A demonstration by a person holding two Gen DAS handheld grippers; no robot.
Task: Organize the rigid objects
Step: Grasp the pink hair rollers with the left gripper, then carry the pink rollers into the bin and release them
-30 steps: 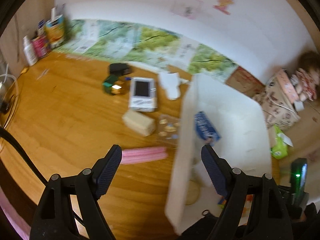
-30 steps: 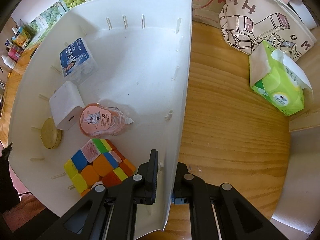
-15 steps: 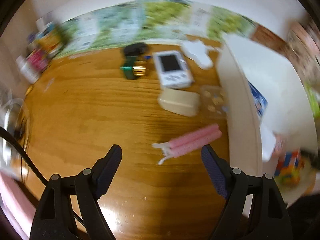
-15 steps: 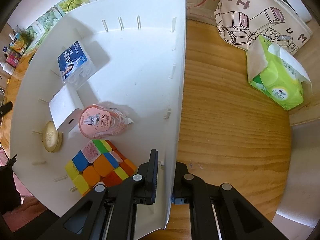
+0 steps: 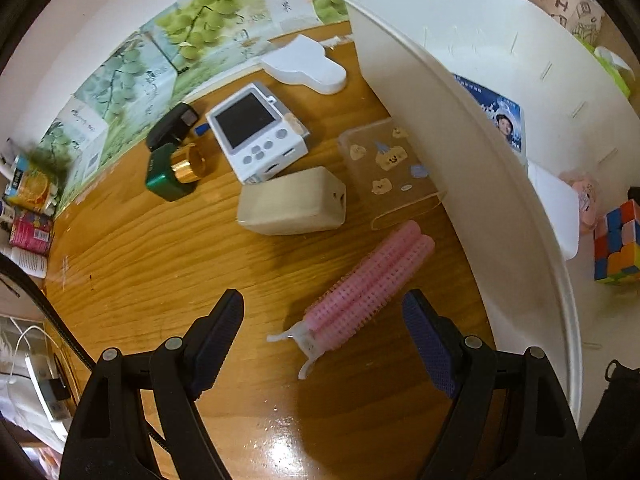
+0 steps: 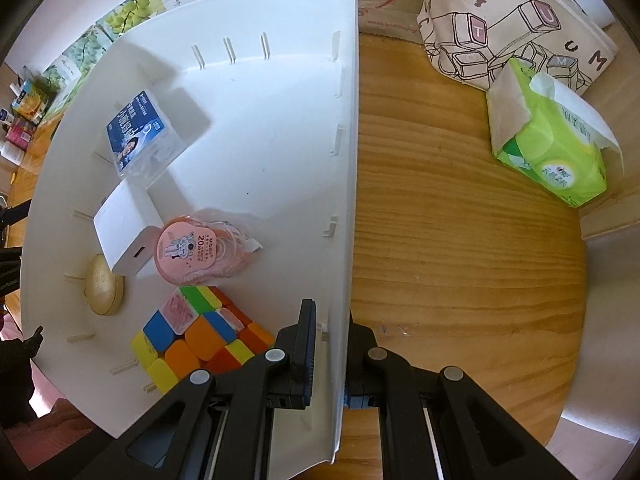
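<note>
Pink and bristly, a pair of hair rollers (image 5: 370,294) lies on the wooden surface (image 5: 160,264) right between the spread fingers of the left gripper (image 5: 322,334), which is released and holds nothing. Beyond the rollers sit a beige rectangular case (image 5: 292,202), a clear box with cartoon stickers (image 5: 388,170) just beside the white bin (image 5: 472,148), a white handheld game console (image 5: 258,130), a green and gold bottle (image 5: 174,170), a small black item (image 5: 172,126) and a flat white piece (image 5: 306,66). The right gripper (image 6: 330,346) is clenched on the bin's near wall (image 6: 344,240), one finger inside and one outside. In the right wrist view the bin holds a multicoloured puzzle cube (image 6: 196,334), a pink correction tape dispenser (image 6: 196,250), a white charger block (image 6: 126,232), a round tan disc (image 6: 102,290) partly under the charger, and a blue printed box (image 6: 138,136). Outside the bin, on the far side from the rollers, a green tissue pack (image 6: 554,138) rests near a printed canvas bag (image 6: 516,20).
</note>
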